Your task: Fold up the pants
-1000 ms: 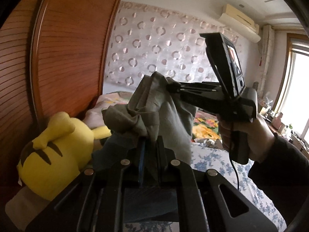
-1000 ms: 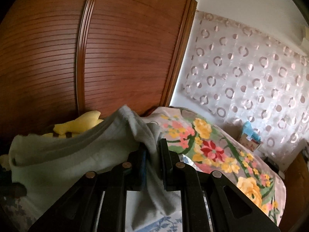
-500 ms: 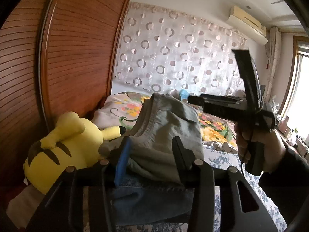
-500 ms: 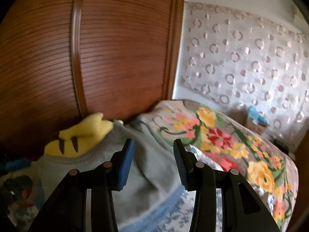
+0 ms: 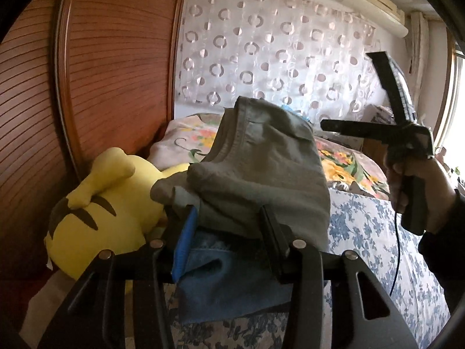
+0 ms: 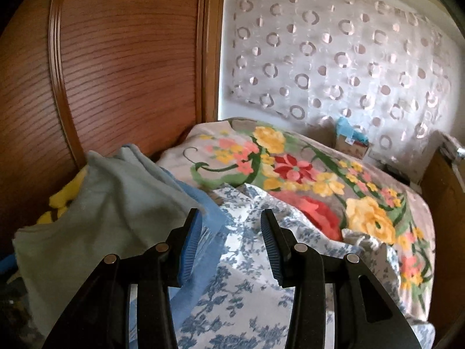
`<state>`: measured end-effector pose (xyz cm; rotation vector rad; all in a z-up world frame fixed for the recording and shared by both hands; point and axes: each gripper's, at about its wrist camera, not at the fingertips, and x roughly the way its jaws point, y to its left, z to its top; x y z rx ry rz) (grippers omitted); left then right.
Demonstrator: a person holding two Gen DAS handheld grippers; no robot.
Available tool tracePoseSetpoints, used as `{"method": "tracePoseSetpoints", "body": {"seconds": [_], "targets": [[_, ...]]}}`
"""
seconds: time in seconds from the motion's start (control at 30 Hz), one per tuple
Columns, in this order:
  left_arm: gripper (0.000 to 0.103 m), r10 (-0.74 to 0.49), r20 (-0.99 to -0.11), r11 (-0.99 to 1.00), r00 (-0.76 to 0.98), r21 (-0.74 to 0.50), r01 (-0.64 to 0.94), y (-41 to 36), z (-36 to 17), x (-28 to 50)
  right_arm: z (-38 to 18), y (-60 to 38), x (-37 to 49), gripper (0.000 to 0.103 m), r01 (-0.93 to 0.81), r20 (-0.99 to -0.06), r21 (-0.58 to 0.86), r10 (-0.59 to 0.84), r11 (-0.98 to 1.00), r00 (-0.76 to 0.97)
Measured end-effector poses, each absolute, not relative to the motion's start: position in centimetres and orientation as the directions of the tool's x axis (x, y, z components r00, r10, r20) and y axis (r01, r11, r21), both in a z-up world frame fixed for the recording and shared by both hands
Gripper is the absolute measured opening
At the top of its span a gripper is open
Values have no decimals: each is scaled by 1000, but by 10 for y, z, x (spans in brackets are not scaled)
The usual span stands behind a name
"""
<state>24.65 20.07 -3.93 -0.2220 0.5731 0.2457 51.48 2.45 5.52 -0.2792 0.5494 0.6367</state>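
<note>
Left wrist view: left claw (image 5: pixel 229 232) jaws just opened, gray-green pants (image 5: pixel 261 168) heaped between them, unclamped, on blue jeans (image 5: pixel 229 279) beside yellow plush (image 5: pixel 98 212). Right claw (image 5: pixel 328 123) apart from pants, state unclear here.

Right wrist view: right claw (image 6: pixel 231 241) jaws just opened, empty over floral bedsheet (image 6: pixel 247 290); pants (image 6: pixel 101 212) lie left of it.

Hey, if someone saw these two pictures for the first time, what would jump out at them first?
Probably the bright yellow plush toy with black stripes, lying against the ribbed wooden wardrobe door at the left. Next, the folded grey-green pants heaped on blue denim right in front of the left gripper, whose jaws stand open. In the right wrist view, the floral blanket with red and yellow flowers fills the bed beyond the open right gripper.
</note>
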Motion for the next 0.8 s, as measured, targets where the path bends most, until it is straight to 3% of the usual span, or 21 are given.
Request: {"method": "tracePoseSetpoints", "body": {"seconds": [0.6,0.7,0.77,0.8], "targets": [[48,97,-525,982,845,-90,-169,159,0,195,94,-67,333,44,-654,-465,-33,567,756,679],[59,87,-510,985,856,-84,-151,149,7,184,100,-89,302,44,-640,-452,-28,561,768,694],[77,82,-498,987,863,-80,-139,144,12,178,102,-102,282,44,-633,-441,-25,560,774,701],[79,79,-493,988,866,-75,-133,141,15,175,102,-107,273,44,-628,-435,-27,557,777,708]]}}
